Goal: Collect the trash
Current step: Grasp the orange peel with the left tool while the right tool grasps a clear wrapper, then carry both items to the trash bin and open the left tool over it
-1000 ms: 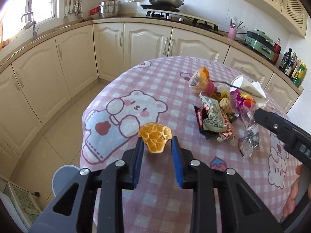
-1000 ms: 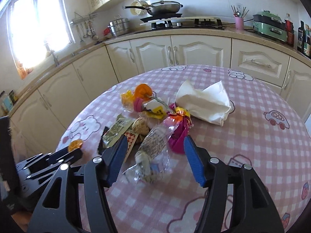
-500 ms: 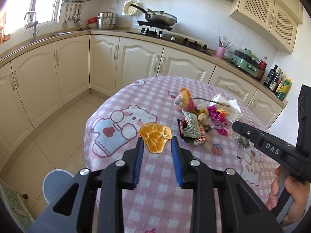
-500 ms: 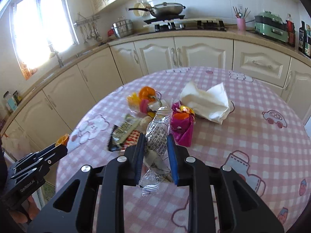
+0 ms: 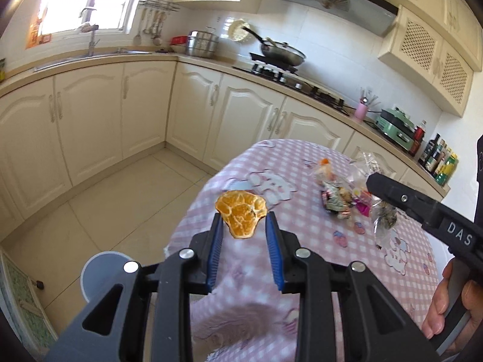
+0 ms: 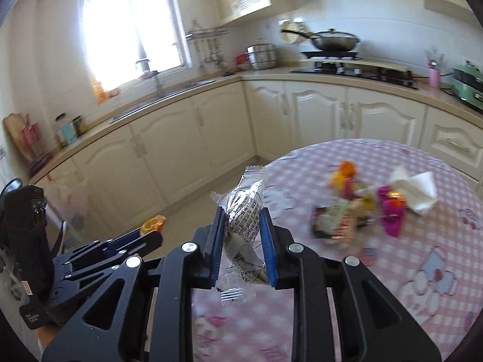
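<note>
My left gripper (image 5: pixel 244 226) is shut on an orange peel (image 5: pixel 241 212) and holds it up over the near left edge of the pink checked table (image 5: pixel 302 226). My right gripper (image 6: pixel 242 220) is shut on a clear printed wrapper (image 6: pixel 243 211), lifted off the table; it also shows in the left wrist view (image 5: pixel 385 218). A heap of wrappers (image 6: pixel 341 214), a magenta wrapper (image 6: pixel 392 214) and a crumpled white tissue (image 6: pixel 418 185) lie on the table (image 6: pixel 392 271). The left gripper and peel show at the lower left of the right wrist view (image 6: pixel 152 224).
A round grey bin (image 5: pixel 102 271) stands on the tiled floor left of the table. Cream kitchen cabinets (image 5: pixel 145 111) run along the back with a sink, stove and pan (image 5: pixel 280 51). A hanging plastic bag (image 6: pixel 71 202) is at the left.
Both grippers have lifted and pulled back toward the table's left edge with their items. The right gripper shut on the clear wrapper and raised it off the heap.
</note>
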